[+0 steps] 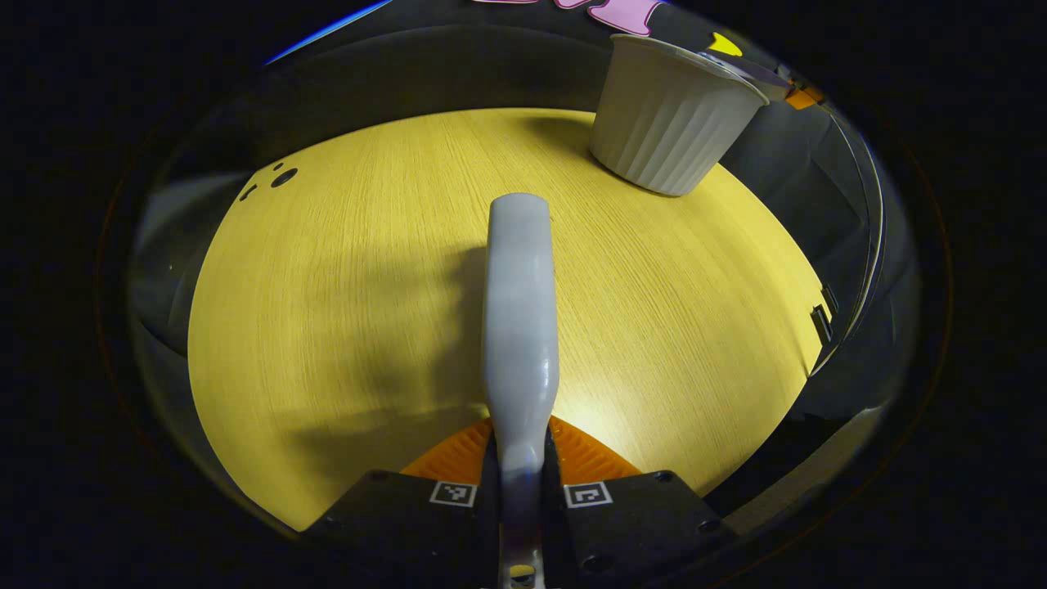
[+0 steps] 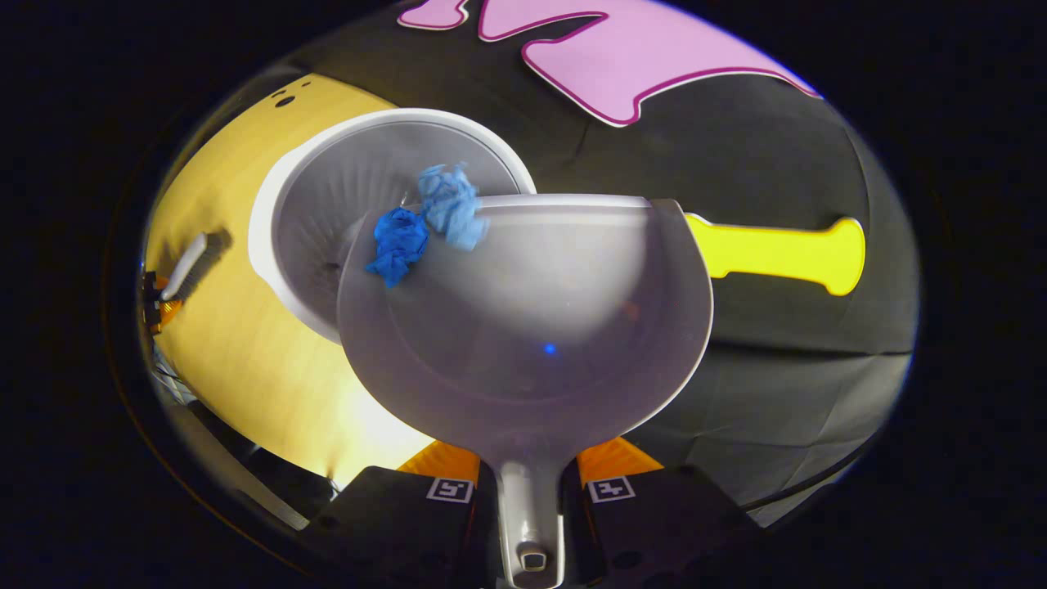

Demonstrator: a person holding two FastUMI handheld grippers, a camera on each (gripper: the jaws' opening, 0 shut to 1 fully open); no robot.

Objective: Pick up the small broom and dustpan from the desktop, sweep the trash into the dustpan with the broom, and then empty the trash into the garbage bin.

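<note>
Between my right claw (image 2: pixel 530 491) fingers I pinch the dustpan (image 2: pixel 523 327) handle; ahead, two blue trash (image 2: pixel 425 221) wads slide over its lip into the garbage bin (image 2: pixel 278 196). Left claw (image 1: pixel 521 495) pinches the broom (image 1: pixel 519 311) above the tabletop (image 1: pixel 327 311). I judge emptying almost finished.

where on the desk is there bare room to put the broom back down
Bare wood lies on both sides of the broom and ahead of it, on the desktop. It is crowded at the far right corner, where the garbage bin stands.

Tilted dustpan (image 2: pixel 523 327) spills blue trash (image 2: pixel 425 221) over bin (image 2: pixel 270 204).
</note>
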